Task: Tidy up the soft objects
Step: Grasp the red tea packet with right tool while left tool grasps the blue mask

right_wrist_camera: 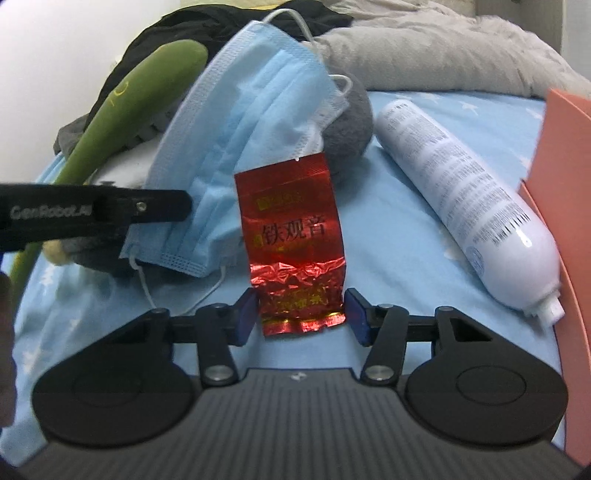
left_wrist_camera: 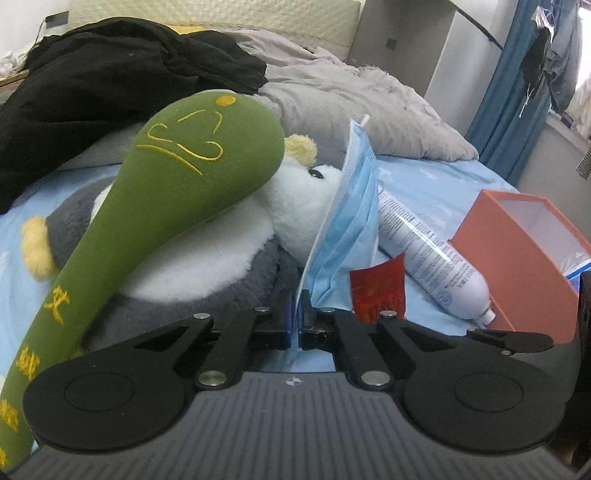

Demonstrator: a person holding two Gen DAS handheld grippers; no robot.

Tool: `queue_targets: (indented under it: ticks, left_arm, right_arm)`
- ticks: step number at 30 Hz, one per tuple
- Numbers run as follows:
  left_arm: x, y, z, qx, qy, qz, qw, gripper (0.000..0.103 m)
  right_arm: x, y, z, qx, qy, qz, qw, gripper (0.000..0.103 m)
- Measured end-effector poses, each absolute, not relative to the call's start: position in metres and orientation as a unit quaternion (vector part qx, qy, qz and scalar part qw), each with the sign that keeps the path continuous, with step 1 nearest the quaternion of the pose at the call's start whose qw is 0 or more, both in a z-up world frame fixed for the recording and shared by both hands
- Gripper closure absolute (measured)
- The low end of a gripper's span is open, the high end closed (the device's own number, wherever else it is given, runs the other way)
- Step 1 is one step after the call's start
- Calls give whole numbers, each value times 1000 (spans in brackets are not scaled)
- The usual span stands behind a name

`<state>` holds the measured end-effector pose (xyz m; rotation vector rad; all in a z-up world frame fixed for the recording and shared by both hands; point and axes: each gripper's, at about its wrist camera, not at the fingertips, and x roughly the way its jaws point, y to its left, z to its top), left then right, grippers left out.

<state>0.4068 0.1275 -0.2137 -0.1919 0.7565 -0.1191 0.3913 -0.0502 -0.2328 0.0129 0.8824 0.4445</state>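
The blue face mask (left_wrist_camera: 347, 206) stands pinched by its lower edge in the left gripper (left_wrist_camera: 295, 314), whose jaws are fully closed on it; it leans against the grey-and-white plush toy (left_wrist_camera: 207, 258) on the blue bedsheet (right_wrist_camera: 399, 258). Just beside it the red foil tea packet (right_wrist_camera: 295, 251) lies between the half-open pads of the right gripper (right_wrist_camera: 301, 314); whether they press it I cannot tell. Close squarely on the packet's crimped end, then lift both clear towards the orange box (left_wrist_camera: 517, 251) at the bed's right edge, avoiding the white tube (right_wrist_camera: 461, 206).

A home bedroom: blue star-print bedsheet (left_wrist_camera: 436, 192), rumpled grey duvet (left_wrist_camera: 343, 99), padded headboard (left_wrist_camera: 221, 18) far, curtain (left_wrist_camera: 506, 96) right.
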Motion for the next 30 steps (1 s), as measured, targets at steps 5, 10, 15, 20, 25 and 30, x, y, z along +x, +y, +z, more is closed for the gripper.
queue_targets:
  ticks: [5,10,15,20,25,30]
  left_arm:
    - [382,124,-199,-120,365,-47,922,101]
    - [345,113,-185,-140,366,-44,919,101]
    - [304,106,-176,-160,372,-38,913,101]
    - [260,99,-165,-172,372,-31,912,101]
    - [216,91,-149,-177,365,-25,914,102]
    - [177,80,-142,-174,366,-23,914,102]
  right_arm:
    - [378,-63,-220,11,432,197,880,49]
    - [355,-79,-204,12,438,187,879,49]
    - [327,-94,-191,7,447,182,876,49]
    - [294,-103,-178,1,455,186,871,49]
    - [258,-110,-165,-1,456,195,869,49]
    - [225,-116,-156,1,455,201,867,49]
